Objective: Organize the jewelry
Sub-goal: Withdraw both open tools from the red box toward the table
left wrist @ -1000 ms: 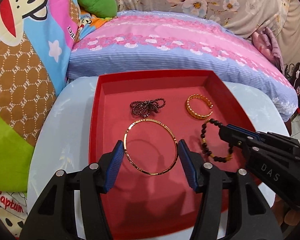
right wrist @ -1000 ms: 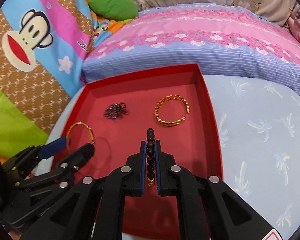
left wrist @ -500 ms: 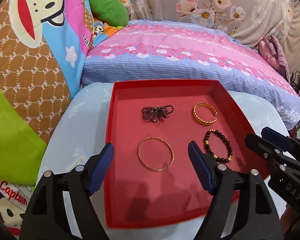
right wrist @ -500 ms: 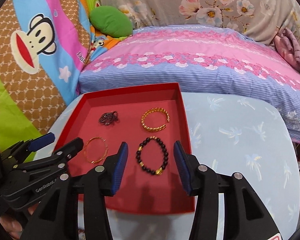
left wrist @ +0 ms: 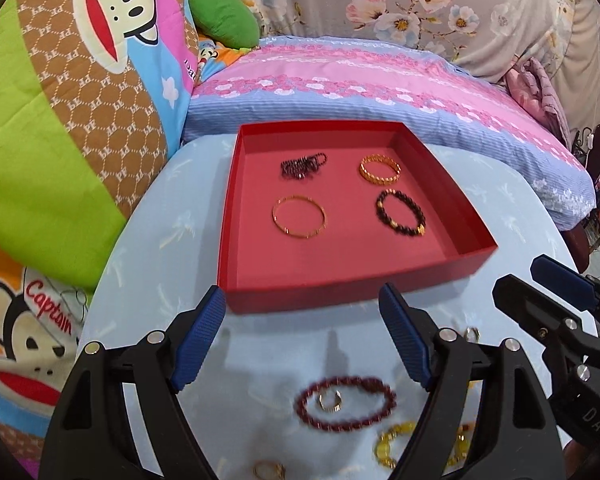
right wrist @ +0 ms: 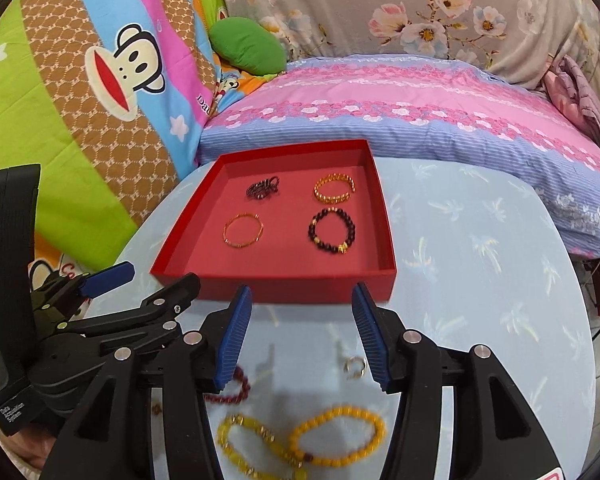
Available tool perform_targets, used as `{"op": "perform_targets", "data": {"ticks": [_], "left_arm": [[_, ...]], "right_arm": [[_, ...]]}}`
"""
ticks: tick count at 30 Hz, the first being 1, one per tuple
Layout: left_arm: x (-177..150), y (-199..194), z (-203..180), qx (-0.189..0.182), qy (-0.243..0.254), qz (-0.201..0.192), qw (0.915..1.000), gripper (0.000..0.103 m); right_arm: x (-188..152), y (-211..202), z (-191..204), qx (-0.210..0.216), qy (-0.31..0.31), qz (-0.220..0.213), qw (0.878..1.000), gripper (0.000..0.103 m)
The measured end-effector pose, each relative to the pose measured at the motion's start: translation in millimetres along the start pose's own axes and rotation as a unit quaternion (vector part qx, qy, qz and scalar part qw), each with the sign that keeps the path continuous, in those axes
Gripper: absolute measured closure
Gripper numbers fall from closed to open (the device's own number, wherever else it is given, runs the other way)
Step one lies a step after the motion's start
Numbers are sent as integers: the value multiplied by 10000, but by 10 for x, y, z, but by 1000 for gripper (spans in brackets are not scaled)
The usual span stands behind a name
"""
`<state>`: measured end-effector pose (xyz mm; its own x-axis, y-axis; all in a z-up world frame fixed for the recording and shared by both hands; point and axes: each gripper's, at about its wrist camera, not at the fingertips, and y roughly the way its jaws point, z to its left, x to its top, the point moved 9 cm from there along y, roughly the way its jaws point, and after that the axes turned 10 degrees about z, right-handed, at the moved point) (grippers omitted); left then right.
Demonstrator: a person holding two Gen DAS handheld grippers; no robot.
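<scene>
Both grippers empty, jaws apart, having just opened. Red bracelet (left wrist: 345,403) lies crosswise below left gripper (left wrist: 302,342); yellow beads (right wrist: 300,440) below right gripper (right wrist: 302,334).

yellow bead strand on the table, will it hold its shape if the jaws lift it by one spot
Probably not. The yellow bead strand lies in loose, crossing loops on the table, so it looks floppy and should droop and swing. Its round, glossy beads may slip between the pads. It looks light for its size.
</scene>
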<state>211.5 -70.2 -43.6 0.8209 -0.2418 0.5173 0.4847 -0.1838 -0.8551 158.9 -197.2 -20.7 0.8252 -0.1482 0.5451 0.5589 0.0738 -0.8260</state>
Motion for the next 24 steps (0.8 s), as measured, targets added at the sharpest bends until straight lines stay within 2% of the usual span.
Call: {"op": "perform_targets", "data": {"ticks": [11,24], "left_arm": [[-440,-157,-79,-24,53,139,9999,27],[-944,-133,53,11,-130,495,9987,27]], "right_arm": [[-463,-134,36,48,-21,220,9997,52],[-945,-119,81,67,-137,535,9985,52]]}}
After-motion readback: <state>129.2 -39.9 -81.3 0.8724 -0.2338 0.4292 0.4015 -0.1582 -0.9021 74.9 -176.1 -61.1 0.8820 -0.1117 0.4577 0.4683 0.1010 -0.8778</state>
